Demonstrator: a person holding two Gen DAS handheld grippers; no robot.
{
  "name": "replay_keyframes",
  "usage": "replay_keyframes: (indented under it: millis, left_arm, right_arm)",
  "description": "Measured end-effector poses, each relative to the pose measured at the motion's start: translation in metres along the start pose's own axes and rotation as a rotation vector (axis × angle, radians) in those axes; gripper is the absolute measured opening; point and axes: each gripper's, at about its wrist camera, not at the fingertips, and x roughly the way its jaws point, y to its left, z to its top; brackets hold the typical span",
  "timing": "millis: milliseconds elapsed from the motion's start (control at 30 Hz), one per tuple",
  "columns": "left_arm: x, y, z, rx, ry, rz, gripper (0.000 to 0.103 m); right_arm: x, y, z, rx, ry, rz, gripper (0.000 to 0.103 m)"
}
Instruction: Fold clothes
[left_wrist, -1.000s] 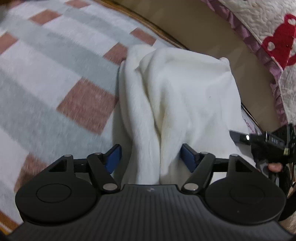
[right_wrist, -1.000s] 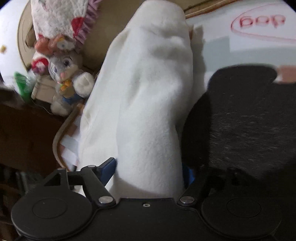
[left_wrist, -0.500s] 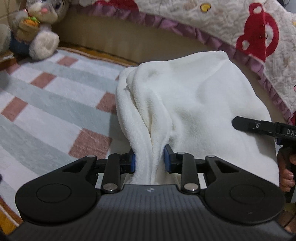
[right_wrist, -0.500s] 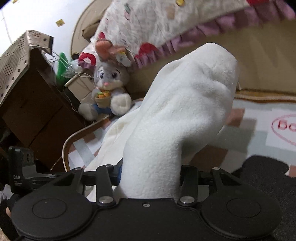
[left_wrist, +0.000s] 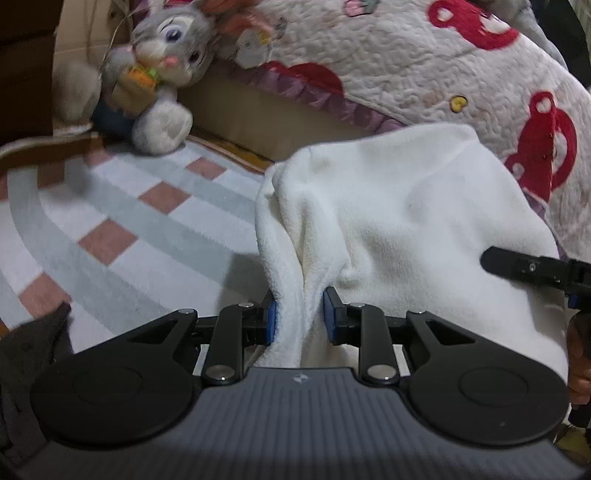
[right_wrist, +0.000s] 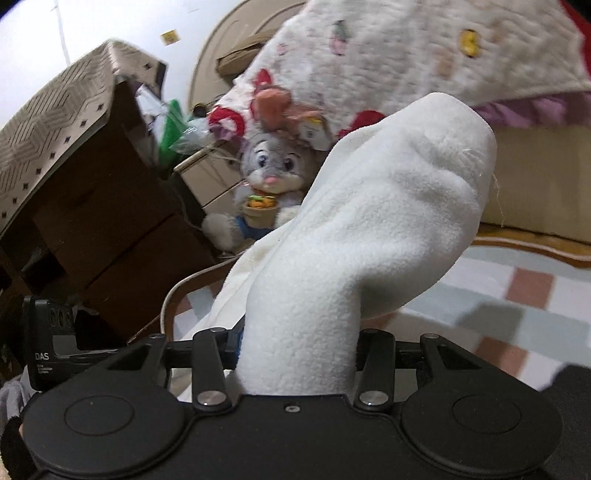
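A white fleece garment (left_wrist: 406, 229) hangs bunched above the checked rug (left_wrist: 129, 229). My left gripper (left_wrist: 300, 322) has a thick fold of it between its blue pads, and the jaws are closing on that fold. In the right wrist view the same garment (right_wrist: 388, 206) rises as a fat roll out of my right gripper (right_wrist: 299, 349), which is shut on it; the cloth hides both pads. The right gripper's black body (left_wrist: 524, 267) shows at the garment's right edge in the left wrist view, with a person's fingers just below it.
A grey plush rabbit (left_wrist: 159, 74) sits against the bed base, under a quilt with red prints (left_wrist: 406, 62). A brown cabinet (right_wrist: 92, 206) with a patterned cover stands at the left. Dark cloth (right_wrist: 576, 387) lies on the rug at the lower right.
Both grippers closed on the white garment and lifted it off the rug. Both views tilted up, bringing the rabbit and the quilt into sight.
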Motion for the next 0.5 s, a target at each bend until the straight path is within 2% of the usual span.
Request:
replay_keyframes:
  millis: [133, 233, 367, 467, 500]
  left_arm:
    - [0.017, 0.011, -0.006, -0.043, 0.034, -0.026, 0.023]
    - [0.023, -0.007, -0.009, 0.049, 0.047, 0.002, 0.023]
    - [0.051, -0.005, -0.020, -0.018, 0.151, -0.047, 0.025]
    - [0.066, -0.008, -0.028, 0.028, 0.218, 0.023, 0.028]
    - [0.063, -0.010, -0.028, 0.065, 0.213, 0.082, 0.028]
  right_arm:
    - [0.008, 0.008, 0.003, -0.003, 0.009, -0.064, 0.049]
    - [0.004, 0.004, -0.002, 0.013, 0.016, -0.097, 0.049]
    - [-0.004, -0.009, -0.014, 0.041, 0.031, -0.156, 0.049]
    - [-0.002, -0.031, -0.033, 0.076, 0.078, -0.240, 0.050]
    - [0.000, -0.042, -0.040, 0.102, 0.102, -0.270, 0.050]
